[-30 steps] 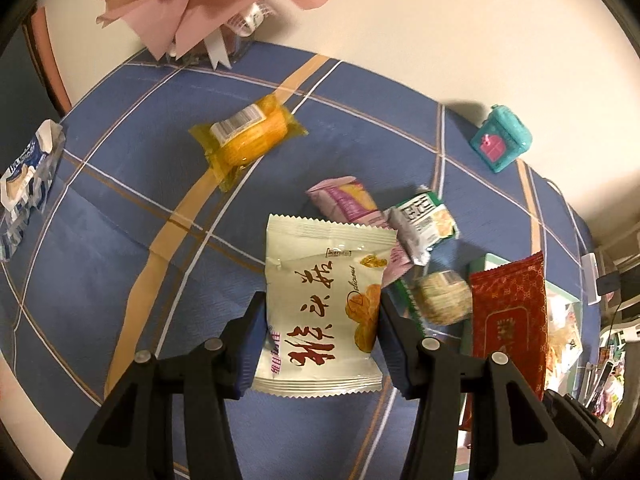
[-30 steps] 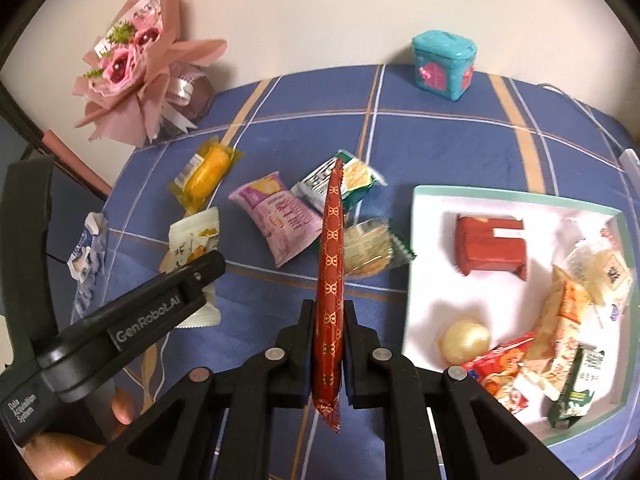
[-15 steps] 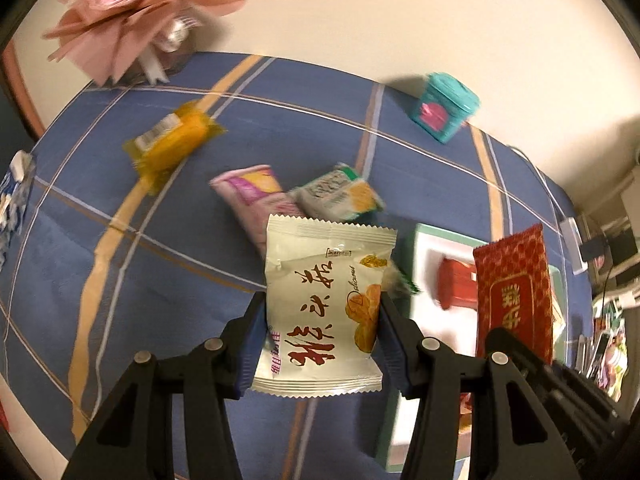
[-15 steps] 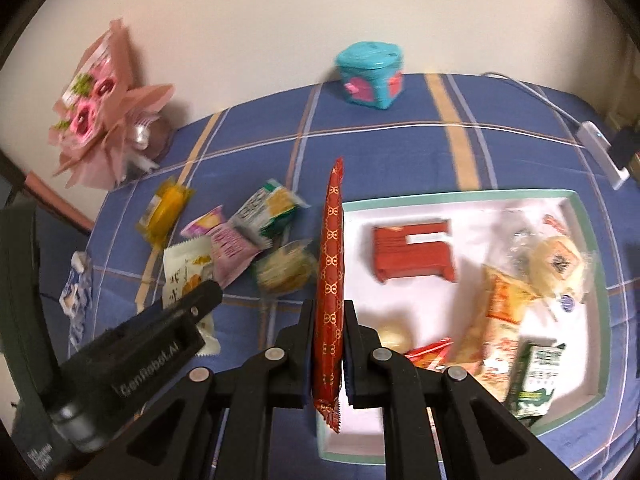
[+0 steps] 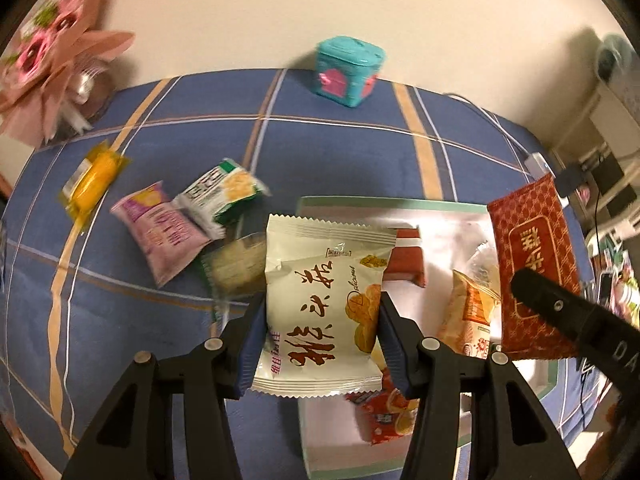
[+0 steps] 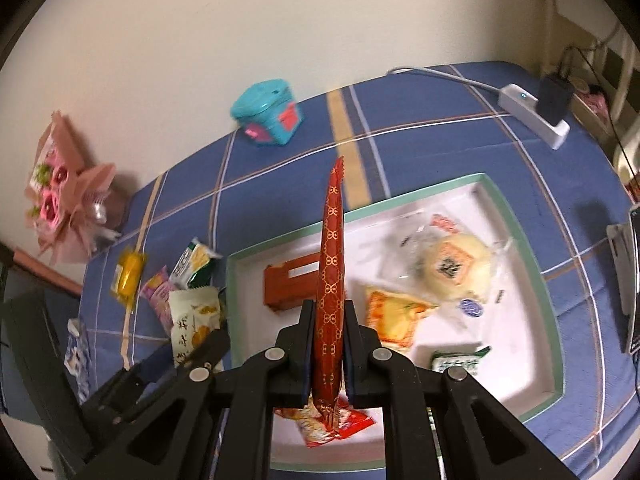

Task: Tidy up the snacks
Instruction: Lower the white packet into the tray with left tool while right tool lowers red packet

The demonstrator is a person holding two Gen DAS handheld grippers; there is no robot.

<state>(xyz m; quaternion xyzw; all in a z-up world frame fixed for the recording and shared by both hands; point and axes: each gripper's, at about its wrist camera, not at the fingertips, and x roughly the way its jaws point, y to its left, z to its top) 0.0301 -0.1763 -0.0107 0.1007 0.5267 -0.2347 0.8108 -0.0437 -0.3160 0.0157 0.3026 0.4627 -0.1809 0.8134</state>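
My left gripper (image 5: 320,336) is shut on a white snack packet with red characters (image 5: 320,304), held above the left edge of the white tray with a green rim (image 5: 384,201). My right gripper (image 6: 327,344) is shut on a flat red patterned packet (image 6: 331,280), held edge-on over the tray (image 6: 516,216). The red packet also shows at the right of the left wrist view (image 5: 532,264). The tray holds several snacks, among them a red block (image 6: 288,286), an orange packet (image 6: 394,316) and a round bun (image 6: 456,268).
On the blue plaid cloth left of the tray lie a yellow packet (image 5: 90,184), a pink packet (image 5: 164,232), a green-white packet (image 5: 220,196) and a clear-wrapped cracker (image 5: 236,264). A teal box (image 5: 348,72) and a pink bouquet (image 5: 52,56) stand at the back. A power strip (image 6: 536,120) lies far right.
Both grippers have moved right with their packets, from over the loose snacks on the cloth to over the tray. Both stay shut.
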